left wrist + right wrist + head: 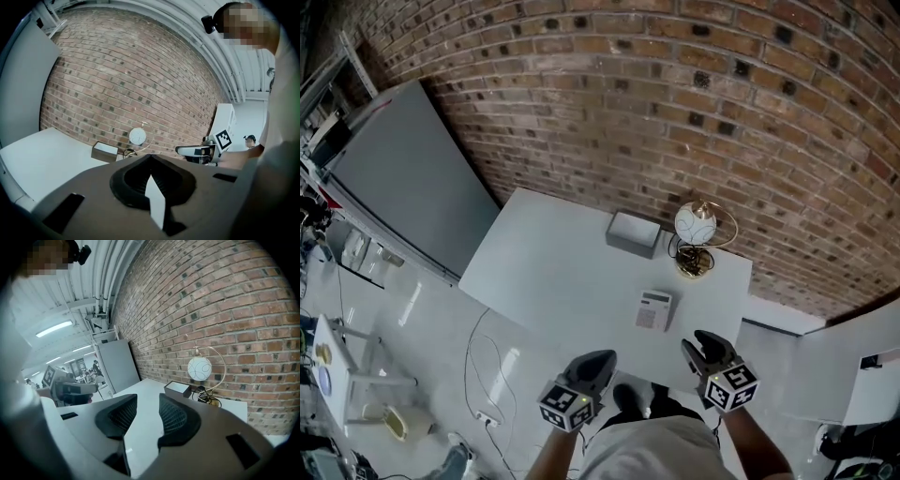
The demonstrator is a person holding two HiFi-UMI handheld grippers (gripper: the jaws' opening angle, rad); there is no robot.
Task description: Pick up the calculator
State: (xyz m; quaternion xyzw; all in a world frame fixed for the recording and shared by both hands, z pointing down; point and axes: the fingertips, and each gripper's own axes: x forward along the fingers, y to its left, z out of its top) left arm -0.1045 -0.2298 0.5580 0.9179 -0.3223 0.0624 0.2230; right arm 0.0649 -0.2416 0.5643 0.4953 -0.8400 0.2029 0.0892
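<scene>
The calculator (654, 309), small and white with grey keys, lies flat on the white table (553, 272) near its front right edge. Both grippers hover just off that front edge, close to the person's body. My left gripper (602, 357) sits left of the calculator, its dark jaws meeting at the tips (150, 159) with nothing between them. To the calculator's right and a little nearer, my right gripper (698, 340) has its jaws apart around an empty gap (147, 401). Neither gripper view shows the calculator; the jaws hide the near table.
A grey box (634, 233) and a white globe lamp (695, 223) with a brass ring and coiled cord stand at the table's back, against the brick wall. A large grey panel (403, 178) leans at the left. Cables (487, 375) lie on the floor.
</scene>
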